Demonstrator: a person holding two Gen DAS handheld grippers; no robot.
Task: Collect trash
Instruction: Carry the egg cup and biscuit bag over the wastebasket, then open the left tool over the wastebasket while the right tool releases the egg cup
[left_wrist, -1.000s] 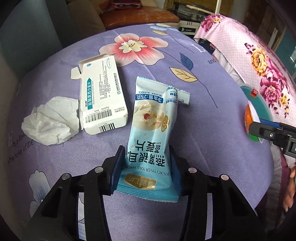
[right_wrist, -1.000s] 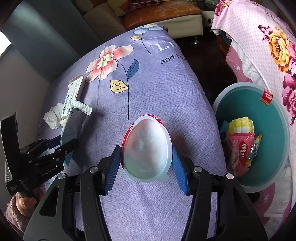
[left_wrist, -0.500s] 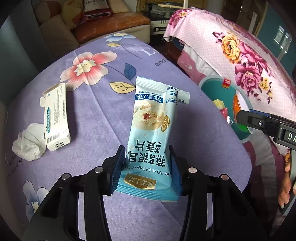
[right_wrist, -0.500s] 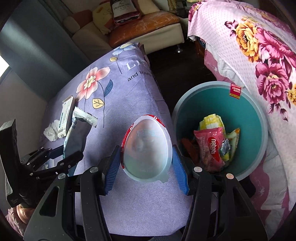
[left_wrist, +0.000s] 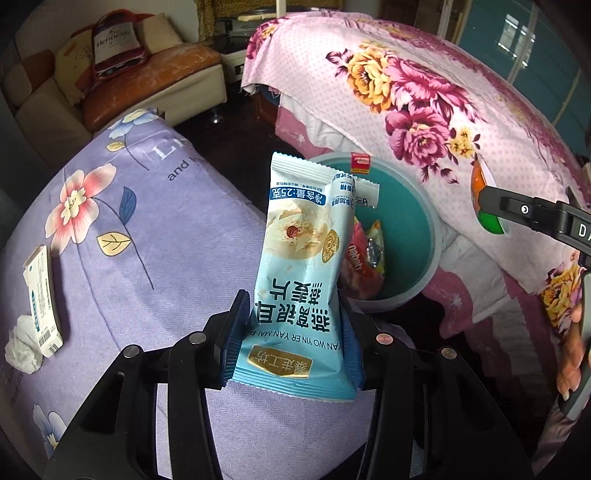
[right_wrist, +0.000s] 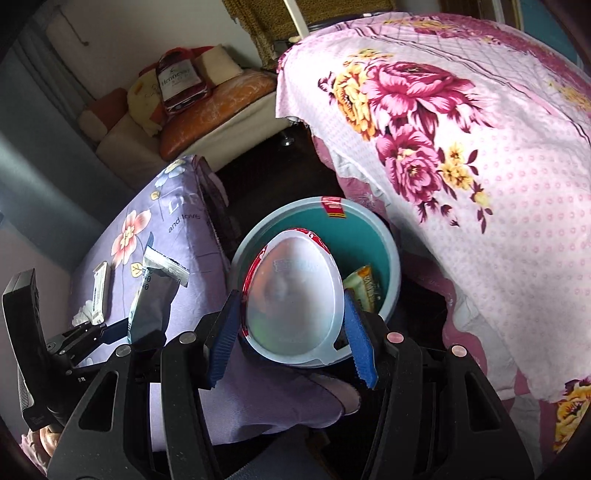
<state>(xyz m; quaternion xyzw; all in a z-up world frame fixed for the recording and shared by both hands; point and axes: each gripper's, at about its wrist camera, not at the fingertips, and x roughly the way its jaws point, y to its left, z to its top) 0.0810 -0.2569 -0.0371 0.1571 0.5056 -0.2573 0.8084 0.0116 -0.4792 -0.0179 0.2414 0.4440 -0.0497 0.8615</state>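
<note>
My left gripper (left_wrist: 293, 332) is shut on a light blue snack packet (left_wrist: 303, 273), held upright near the purple table's right edge. Behind the packet stands the teal trash bin (left_wrist: 424, 229) on the floor, with wrappers inside. My right gripper (right_wrist: 291, 336) is shut on an egg-shaped plastic cup (right_wrist: 293, 295) with a red rim, hanging over the near rim of the trash bin (right_wrist: 391, 251). In the left wrist view the cup (left_wrist: 487, 201) shows at the right, beyond the bin. In the right wrist view the packet (right_wrist: 151, 306) appears at the left.
A white medicine box (left_wrist: 42, 299) and a crumpled tissue (left_wrist: 20, 349) lie at the left of the purple floral tablecloth (left_wrist: 140, 236). A pink floral cover (left_wrist: 424, 92) drapes furniture right behind the bin. A sofa (left_wrist: 122, 85) stands at the back.
Both grippers have swung right, off the middle of the table toward the bin. The cup now hangs over the bin, and the packet is near the table's edge in front of it.
</note>
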